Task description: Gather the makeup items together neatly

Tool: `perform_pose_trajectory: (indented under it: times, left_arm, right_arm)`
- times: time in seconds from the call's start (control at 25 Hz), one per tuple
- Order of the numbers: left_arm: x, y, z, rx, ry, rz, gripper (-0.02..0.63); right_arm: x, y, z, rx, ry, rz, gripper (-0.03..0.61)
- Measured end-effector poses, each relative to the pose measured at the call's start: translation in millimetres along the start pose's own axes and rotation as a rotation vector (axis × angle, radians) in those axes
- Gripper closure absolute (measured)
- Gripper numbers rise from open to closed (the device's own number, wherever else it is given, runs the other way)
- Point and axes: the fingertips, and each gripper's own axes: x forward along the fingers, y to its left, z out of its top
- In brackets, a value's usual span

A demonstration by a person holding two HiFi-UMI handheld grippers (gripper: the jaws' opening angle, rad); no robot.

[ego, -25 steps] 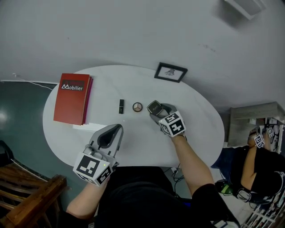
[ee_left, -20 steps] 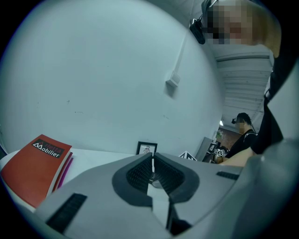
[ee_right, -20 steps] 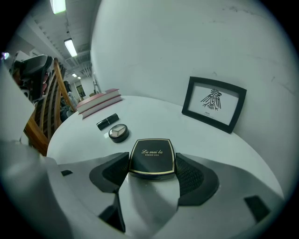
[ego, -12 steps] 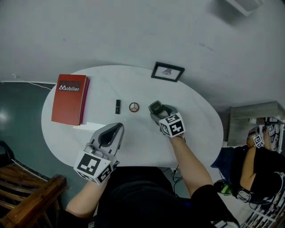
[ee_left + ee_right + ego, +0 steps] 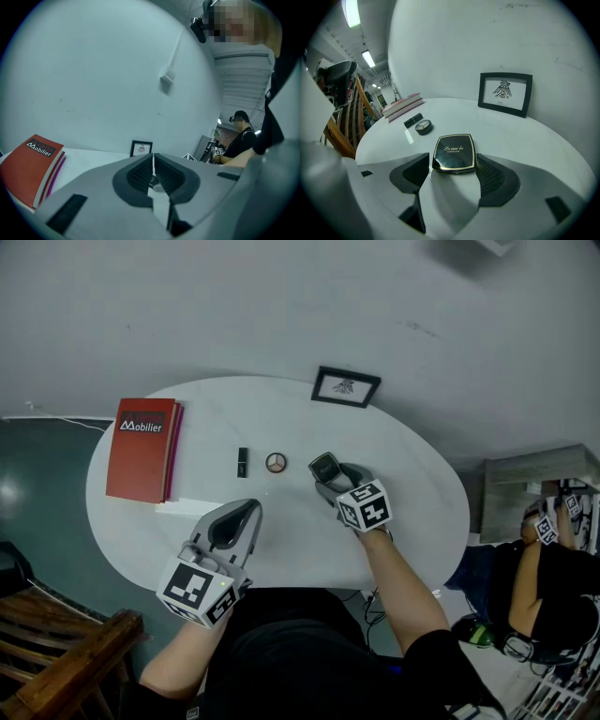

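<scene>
Listing what stands on and around the white oval table (image 5: 403,484), as seen from beside it:

1. Powder compact (image 5: 454,151): square, black, gold-edged, lid printed "La mei la". Lies flat on the table right of centre, apart from the other two makeup items and to their right.
2. Round compact (image 5: 275,462): small, dark-rimmed, pale segmented inside. Lies at mid-table, between the powder compact and the lipstick.
3. Lipstick (image 5: 243,462): short black tube, lying on its side just left of the round compact, not touching it.
4. Right gripper (image 5: 328,478): angled down onto the table, its jaws spread wide around the near end of the powder compact, a ribbed pad against each side edge, pinching it.
5. Left gripper (image 5: 247,508): nearly level above the near left part of the table, jaws pressed together with only a hairline slit between the pads and nothing in them. It is well apart from all three makeup items.
6. Red book (image 5: 141,448): titled "Mobilier", flat at the table's left end.
7. Framed picture (image 5: 346,387): black frame, small bird print, upright at the far edge against the white wall.
8. Wooden chair (image 5: 66,652): at the near left, off the table.
9. Second person (image 5: 553,587): dark clothing, at the far right.
</scene>
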Motion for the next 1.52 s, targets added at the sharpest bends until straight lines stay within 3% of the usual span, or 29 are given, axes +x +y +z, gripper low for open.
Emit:
perform_pose_trajectory:
  times: [0.44,0.92,1.04,1.32,1.52]
  left_arm:
    - [-3.6,-2.4,0.7,-0.004,-0.004,0.002,0.592]
    - [-15.6,5.6,1.4,-0.003,-0.016,0.015,0.591]
    - [-19.9,7.6,1.7,-0.007,-0.016,0.013,0.591]
    - [-33.8,12.7,3.9,0.001,-0.03,-0.007,0.592]
    - [-45.4,9.4,9.3,0.033,-0.046,-0.038,0.591]
  right_arm:
    - [-4.3,17.9,-10.6,0.007,0.035,0.044,0.304]
    - [5.2,21.7,-5.5,0.032,0.061,-0.026,0.315]
    - [5.4,20.5,-5.9,0.053,0.06,-0.053,0.399]
    - [3.5,24.8,-3.4,0.102,0.035,-0.098,0.391]
    - [-25.1,23.1,12.9,0.114,-0.05,-0.147,0.387]
